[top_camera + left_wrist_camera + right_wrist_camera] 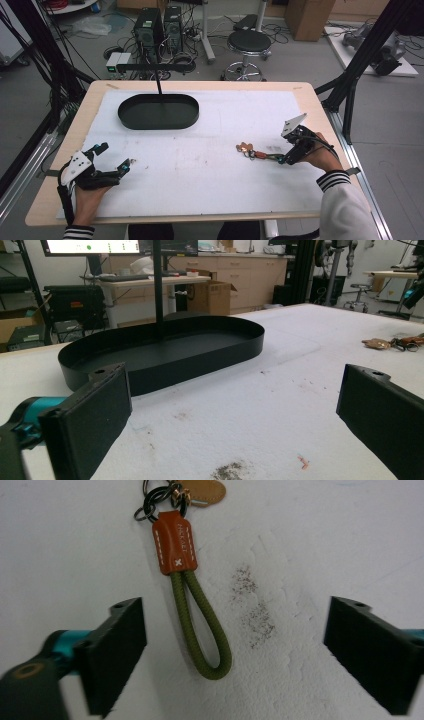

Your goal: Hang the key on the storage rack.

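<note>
The keychain [187,575] lies flat on the white counter [210,165], well to the right of the black oval tray [158,111] and nearer the person's edge. Its olive cord loop joins a brown leather tab, then dark rings and a tan tag. The right tool [281,159] hangs just over the loop end with its jaws spread wide, the cord between them and touched by neither. The left tool [114,158] sits low over the counter, forward-left of the tray from the person's side, its jaws also spread wide and holding nothing, pointing toward the tray.
</note>
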Available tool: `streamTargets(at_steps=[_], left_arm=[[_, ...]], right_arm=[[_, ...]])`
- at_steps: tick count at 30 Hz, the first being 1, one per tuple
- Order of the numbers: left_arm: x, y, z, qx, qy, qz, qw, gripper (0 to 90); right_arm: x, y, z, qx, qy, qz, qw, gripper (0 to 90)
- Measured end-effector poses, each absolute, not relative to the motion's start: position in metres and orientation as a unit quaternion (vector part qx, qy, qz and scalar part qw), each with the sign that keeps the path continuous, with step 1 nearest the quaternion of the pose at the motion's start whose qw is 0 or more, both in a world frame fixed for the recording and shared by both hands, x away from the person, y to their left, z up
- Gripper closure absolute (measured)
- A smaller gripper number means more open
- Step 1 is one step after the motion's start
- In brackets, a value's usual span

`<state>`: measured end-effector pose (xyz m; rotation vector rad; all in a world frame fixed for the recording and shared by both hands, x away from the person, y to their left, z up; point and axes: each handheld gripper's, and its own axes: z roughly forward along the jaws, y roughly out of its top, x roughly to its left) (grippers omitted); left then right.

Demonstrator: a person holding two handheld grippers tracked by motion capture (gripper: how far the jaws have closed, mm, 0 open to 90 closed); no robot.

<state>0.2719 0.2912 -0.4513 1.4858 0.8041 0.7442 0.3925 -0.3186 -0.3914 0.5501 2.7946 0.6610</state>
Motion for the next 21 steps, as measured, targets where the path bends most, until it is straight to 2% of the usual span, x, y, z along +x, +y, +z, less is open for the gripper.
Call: streamTargets(at_steps=[7,11,21], left_arm=[[0.272,0.291,-0.451,0.642,0.347,0.322,0.603,1.7],[0.272,0.291,-0.451,0.643,0.346,0.322,0.603,1.7],[0.272,0.291,-0.451,0.642,0.347,0.321,0.603,1.7]], right_arm=[[0.395,-0.317,-0.396,0.184,0.956,0.211,0.093,17.7],[0.395,-0.315,-0.397,0.17,0.964,0.186,0.09,30.7],[0.399,-0.306,-0.398,0.156,0.973,0.146,0.084,37.7]])
